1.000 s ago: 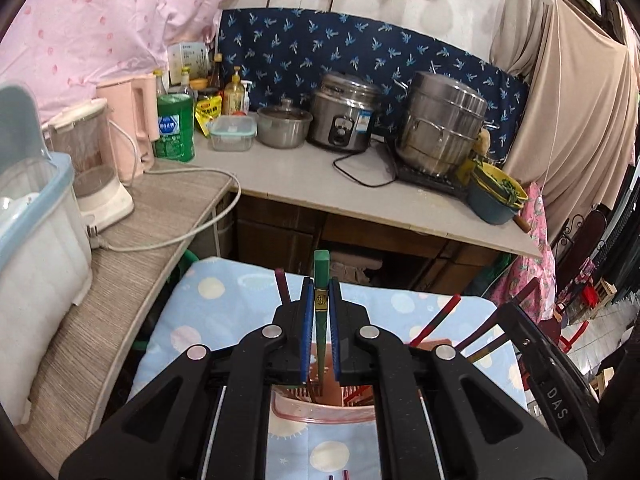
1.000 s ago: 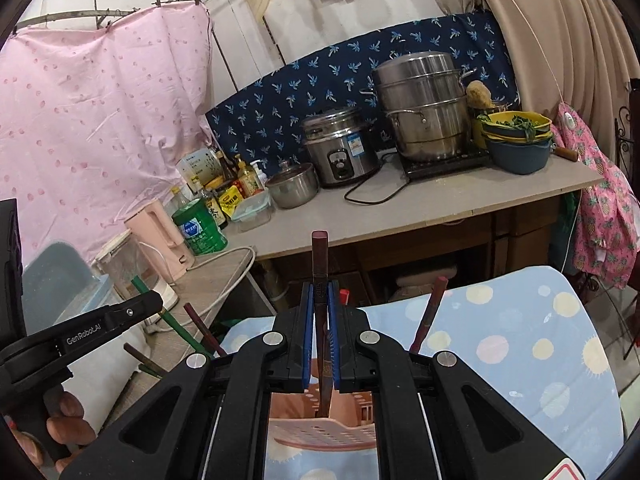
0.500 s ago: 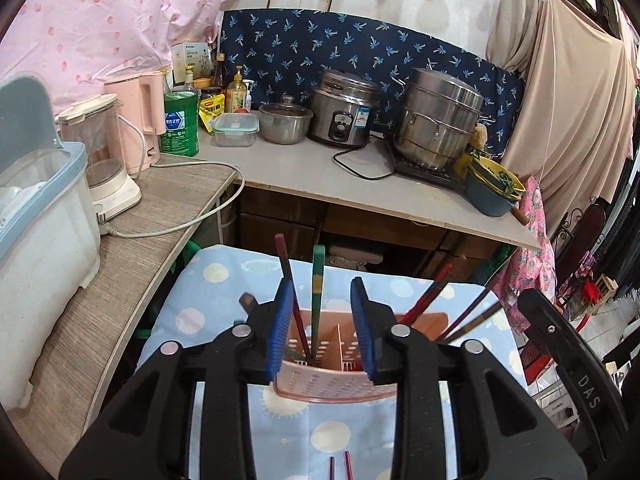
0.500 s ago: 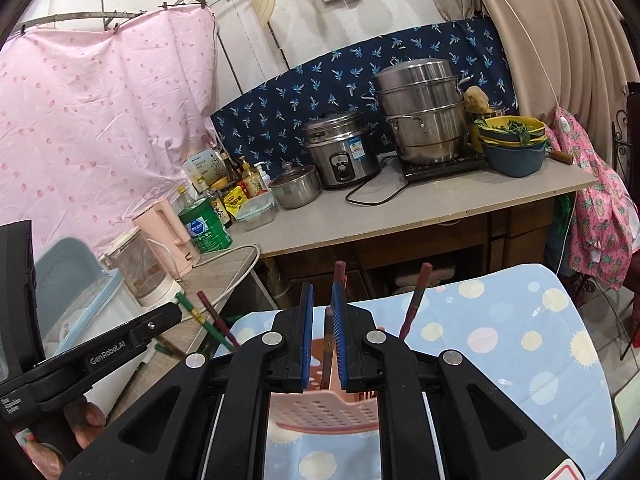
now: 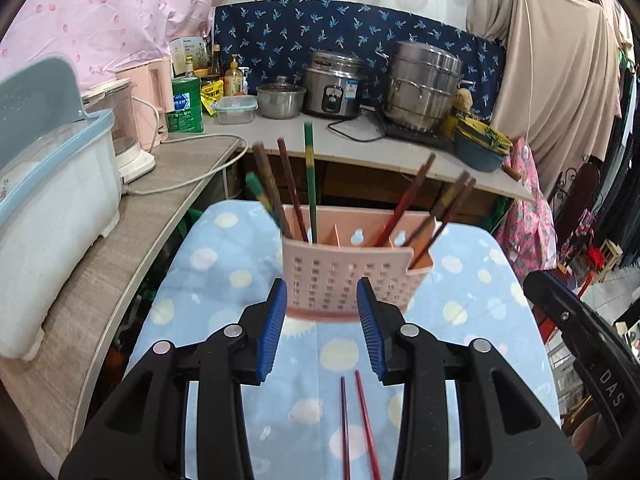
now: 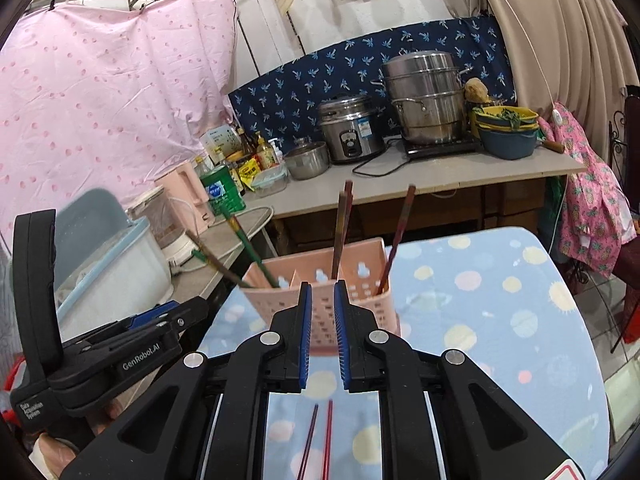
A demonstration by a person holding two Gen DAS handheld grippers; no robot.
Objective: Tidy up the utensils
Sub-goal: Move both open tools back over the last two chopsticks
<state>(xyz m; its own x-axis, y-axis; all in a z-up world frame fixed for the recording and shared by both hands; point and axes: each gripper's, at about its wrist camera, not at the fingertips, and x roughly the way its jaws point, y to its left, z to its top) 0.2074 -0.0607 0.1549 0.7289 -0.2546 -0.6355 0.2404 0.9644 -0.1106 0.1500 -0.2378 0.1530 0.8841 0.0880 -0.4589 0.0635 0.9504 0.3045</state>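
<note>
A pink perforated utensil holder (image 5: pixel 344 276) stands on the blue dotted cloth (image 5: pixel 224 280); it also shows in the right wrist view (image 6: pixel 360 300). Several chopsticks stand in it, among them a green one (image 5: pixel 310 184) on the left side and dark red ones (image 5: pixel 408 200) on the right. Two red chopsticks (image 5: pixel 356 424) lie on the cloth in front of the holder, also in the right wrist view (image 6: pixel 320 440). My left gripper (image 5: pixel 322 320) is open and empty, just in front of the holder. My right gripper (image 6: pixel 320 320) is open a little and empty.
A wooden counter (image 5: pixel 132 240) with a white plastic box (image 5: pixel 48 208) runs along the left. A far worktop (image 5: pixel 360 140) carries a rice cooker (image 5: pixel 334 84), a steel steamer pot (image 5: pixel 424 84), bottles and bowls. The cloth's right edge drops off to the floor.
My left gripper let go of the green chopstick into the holder, opened and drew back. My right gripper let go of its dark red chopstick into the holder and drew back too.
</note>
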